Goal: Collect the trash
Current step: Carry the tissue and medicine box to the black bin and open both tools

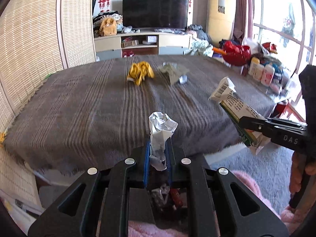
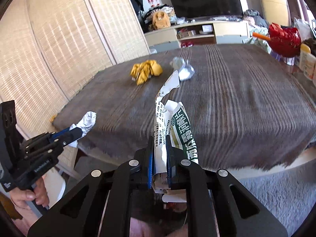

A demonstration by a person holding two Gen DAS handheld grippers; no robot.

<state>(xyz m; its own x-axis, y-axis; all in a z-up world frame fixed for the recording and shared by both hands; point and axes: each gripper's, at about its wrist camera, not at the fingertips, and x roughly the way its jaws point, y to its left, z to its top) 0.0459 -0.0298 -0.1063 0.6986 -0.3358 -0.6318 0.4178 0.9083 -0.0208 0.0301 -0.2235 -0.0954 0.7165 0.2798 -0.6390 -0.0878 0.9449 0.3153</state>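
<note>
Two pieces of trash are already in the grippers, and two more lie on the table. The crumpled white paper (image 1: 161, 136) stands up between the blue pads of the left gripper (image 1: 159, 154), whose jaws are pinched tight on it. The torn green-and-white carton (image 2: 173, 136) is clamped the same way in the right gripper (image 2: 160, 158), its ragged strip sticking up above the jaws. Both held pieces hang at the near edge of the table. Farther back on the grey striped tablecloth (image 1: 88, 102) rest a crumpled yellow wrapper (image 1: 140, 73) and, just beside it, a pale crumpled wrapper (image 1: 174, 74). A hand (image 2: 29, 193) grips the left gripper's handle. Behind the table stand a television (image 1: 155, 11) on a low cabinet (image 1: 173, 41) and woven screens (image 1: 29, 39) at the left.
</note>
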